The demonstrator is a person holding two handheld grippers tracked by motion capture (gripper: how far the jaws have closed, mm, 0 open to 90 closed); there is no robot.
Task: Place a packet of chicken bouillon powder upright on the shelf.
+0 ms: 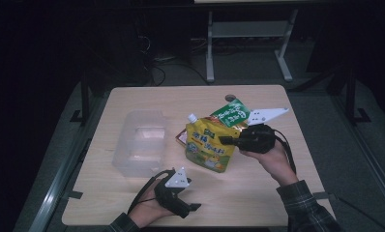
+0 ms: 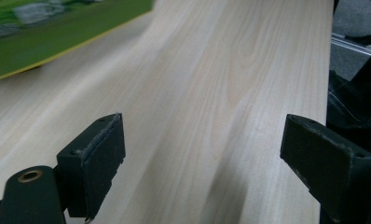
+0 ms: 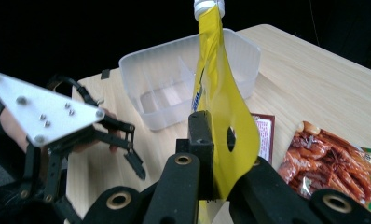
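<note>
Your right claw clenches the yellow pouch's edge at frame center. Your left claw gapes, released, over bare table lower left.

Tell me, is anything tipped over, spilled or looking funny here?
Nothing is spilled. The yellow pouch hangs off the table, pinched by its edge in the right gripper. The clear box is empty and upright. The left gripper is open.
</note>
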